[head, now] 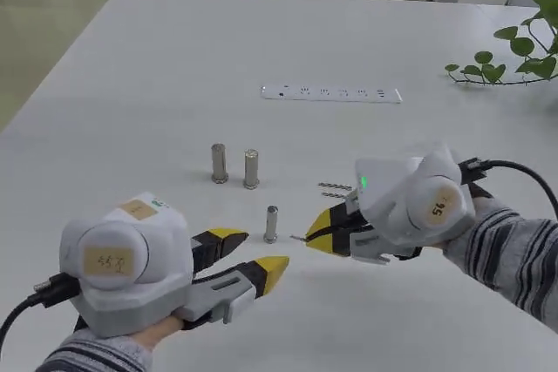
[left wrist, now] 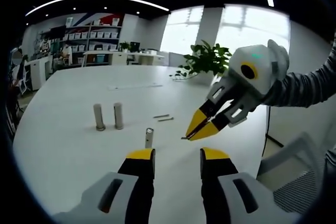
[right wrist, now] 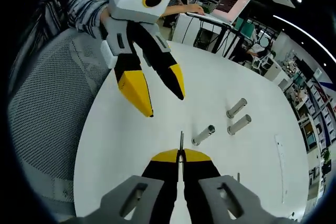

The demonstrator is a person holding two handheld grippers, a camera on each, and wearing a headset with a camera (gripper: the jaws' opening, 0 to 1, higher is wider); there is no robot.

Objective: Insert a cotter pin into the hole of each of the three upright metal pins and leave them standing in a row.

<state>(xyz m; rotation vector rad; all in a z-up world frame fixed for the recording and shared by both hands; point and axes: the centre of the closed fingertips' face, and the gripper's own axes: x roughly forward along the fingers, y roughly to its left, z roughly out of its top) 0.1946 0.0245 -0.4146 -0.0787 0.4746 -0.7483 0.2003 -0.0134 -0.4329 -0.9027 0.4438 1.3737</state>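
nearest us, our yellow-tipped white left gripper [head: 253,252] hangs with jaws apart; the right gripper [head: 316,231] pinches a thin steel cotter pin [right wrist: 181,141] just beside the short upright grey metal pin [head: 271,224]. we judge insertion is under way: next we must line it up with the hole.

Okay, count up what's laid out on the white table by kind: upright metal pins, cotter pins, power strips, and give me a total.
Upright metal pins: 3
Cotter pins: 3 (2 lying loose, 1 held in the right tongs)
Power strip: 1
Total: 7
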